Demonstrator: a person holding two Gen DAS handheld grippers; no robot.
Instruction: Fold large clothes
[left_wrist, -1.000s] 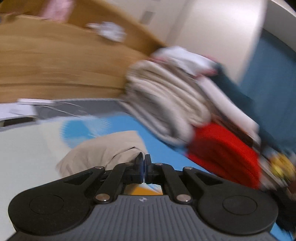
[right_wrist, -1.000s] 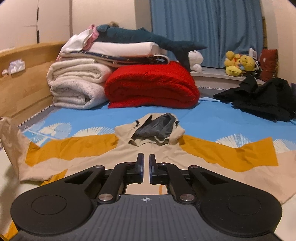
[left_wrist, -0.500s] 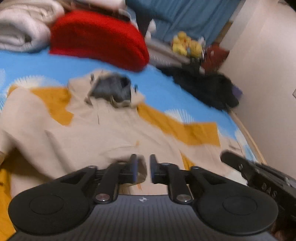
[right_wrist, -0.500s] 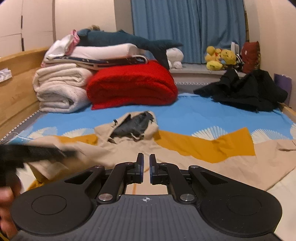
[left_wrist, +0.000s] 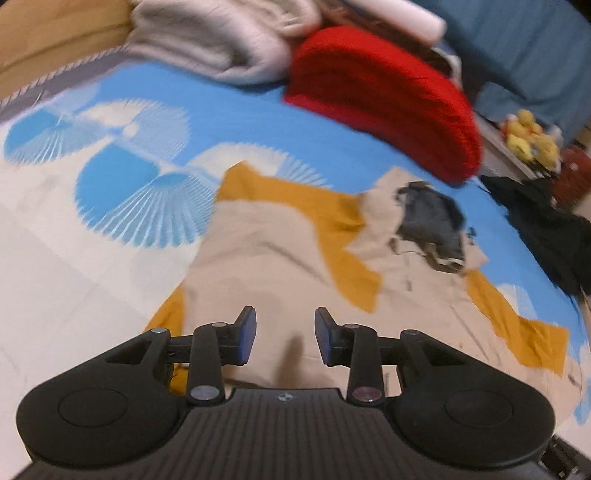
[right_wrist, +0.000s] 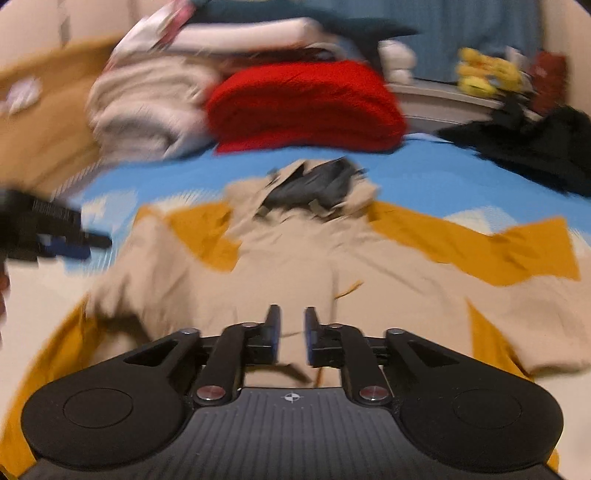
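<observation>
A beige and mustard hooded jacket (left_wrist: 280, 258) (right_wrist: 295, 266) lies spread on the bed, its grey-lined hood (left_wrist: 432, 218) (right_wrist: 314, 184) toward the far side. My left gripper (left_wrist: 284, 339) hovers over the jacket's left part with its jaws opening and nothing between them. In the right wrist view, my right gripper (right_wrist: 291, 332) hangs over the jacket's middle, jaws opening, empty. The left gripper (right_wrist: 85, 243) also shows at the left edge of the right wrist view, over the folded-in left sleeve.
A folded red blanket (right_wrist: 306, 107) (left_wrist: 384, 99) and pale folded blankets (right_wrist: 147, 107) are stacked at the far side of the blue patterned bed sheet (left_wrist: 129, 173). A black garment (right_wrist: 535, 147) lies far right. Yellow plush toys (right_wrist: 484, 74) sit near a blue curtain.
The left gripper let go of the beige sleeve, swung round over the jacket and opened. The right gripper sank toward the jacket and its jaws parted. The left sleeve now lies folded inward.
</observation>
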